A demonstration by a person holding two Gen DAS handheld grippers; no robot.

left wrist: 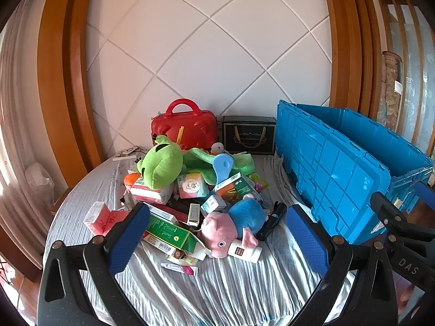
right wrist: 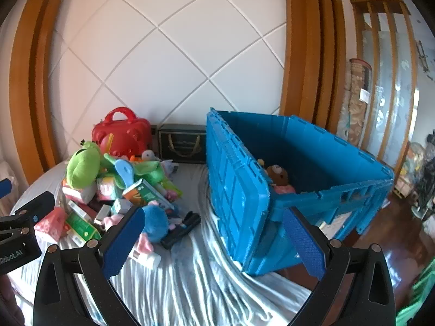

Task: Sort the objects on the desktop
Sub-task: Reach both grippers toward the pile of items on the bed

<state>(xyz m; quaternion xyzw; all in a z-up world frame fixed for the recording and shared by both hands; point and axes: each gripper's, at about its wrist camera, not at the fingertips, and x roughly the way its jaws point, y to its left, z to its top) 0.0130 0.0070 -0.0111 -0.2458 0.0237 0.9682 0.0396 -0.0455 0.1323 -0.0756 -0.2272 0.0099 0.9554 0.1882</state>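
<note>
Hovering over the bed, I have both sets of tongs spread wide and holding nothing: my left gripper (left wrist: 217,240) faces the heap, my right gripper (right wrist: 214,240) points more toward the blue crate (right wrist: 312,163). The pile (left wrist: 190,190) of things to sort lies on the wrinkled grey sheet (left wrist: 223,285), just left of the crate, with a pink-and-blue pig plush (left wrist: 233,225) nearest me, a green frog plush (left wrist: 160,163) on top, and boxes and packets wedged under and between them. A brown bear (right wrist: 277,175) already sits inside the crate. My worry is the tangle: the pig rests across a white bottle (left wrist: 244,252) and a green carton (left wrist: 171,233), so a careless pinch could catch two things or drag the stack loose. Soft plush may also slip from a shallow grip, and the crate's hanging lid flap (right wrist: 239,203) stands between pile and opening, ready to snag a low carry.
</note>
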